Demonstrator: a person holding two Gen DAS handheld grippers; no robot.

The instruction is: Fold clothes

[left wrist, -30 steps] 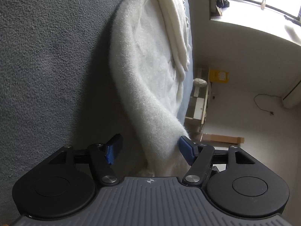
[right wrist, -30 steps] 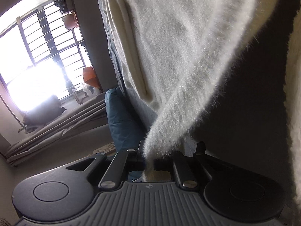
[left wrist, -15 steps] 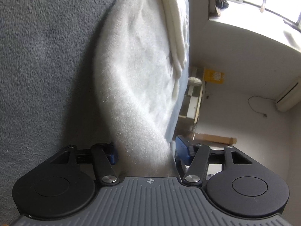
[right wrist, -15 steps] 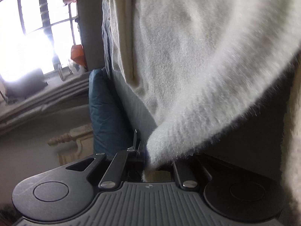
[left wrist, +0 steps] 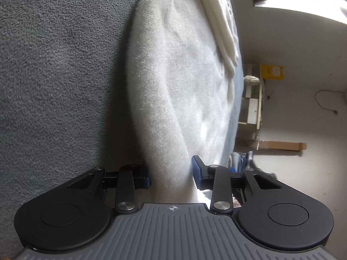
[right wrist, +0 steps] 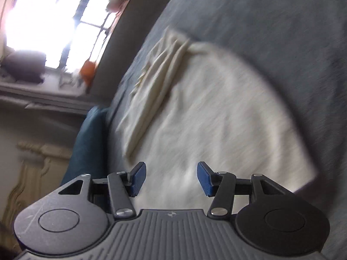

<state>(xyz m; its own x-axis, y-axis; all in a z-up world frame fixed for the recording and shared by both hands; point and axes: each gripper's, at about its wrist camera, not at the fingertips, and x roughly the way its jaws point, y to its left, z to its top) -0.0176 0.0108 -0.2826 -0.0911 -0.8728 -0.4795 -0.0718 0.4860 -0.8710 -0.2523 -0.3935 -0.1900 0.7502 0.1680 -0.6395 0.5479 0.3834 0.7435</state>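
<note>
A white fuzzy garment (left wrist: pixel 173 86) lies on a grey fleece bed cover (left wrist: pixel 54 65). One fold of it rises toward my left gripper (left wrist: pixel 171 176), whose blue pads press on it from both sides, so it is shut on the cloth. In the right wrist view the same garment (right wrist: pixel 216 112) lies spread flat on the cover (right wrist: pixel 271 21), with a cream ribbed edge (right wrist: pixel 160 71) at its far side. My right gripper (right wrist: pixel 171 178) hovers above the near part of the garment, open, with nothing between its fingers. This view is motion-blurred.
A blue pillow (right wrist: pixel 86 147) sits at the bed's left edge under a bright barred window (right wrist: pixel 43 21), with an orange object (right wrist: pixel 87 72) on the sill. Beyond the bed's other edge are a wooden shelf (left wrist: pixel 251 108), a yellow box (left wrist: pixel 272 71) and a cardboard strip (left wrist: pixel 282 145).
My right gripper let go of the white cloth, opened and pulled back above the garment. My left gripper's fingers closed in around the fold of cloth.
</note>
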